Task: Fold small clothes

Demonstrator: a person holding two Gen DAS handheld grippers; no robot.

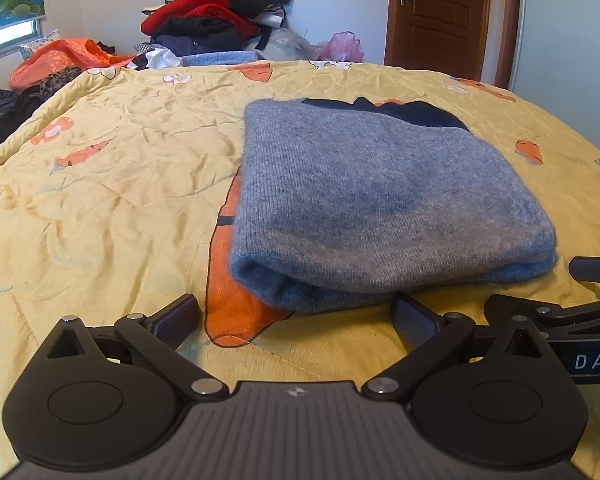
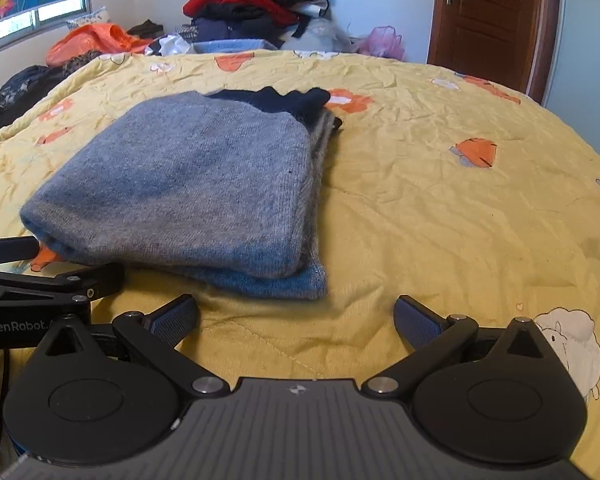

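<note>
A grey knit sweater point(image 1: 372, 196) with dark navy trim lies folded into a flat bundle on the yellow quilt point(image 1: 112, 184). It also shows in the right wrist view point(image 2: 188, 184). My left gripper point(image 1: 296, 320) is open and empty, just in front of the bundle's near edge. My right gripper point(image 2: 296, 320) is open and empty, in front of the bundle's near right corner. The right gripper's fingers point(image 1: 592, 270) show at the right edge of the left wrist view. The left gripper's fingers point(image 2: 10, 249) show at the left edge of the right wrist view.
A pile of red, black and dark clothes point(image 1: 216, 12) stands at the far side of the bed. An orange bag point(image 1: 56, 58) lies far left, a pink bag point(image 1: 342, 46) far right. A brown door point(image 1: 436, 12) is behind.
</note>
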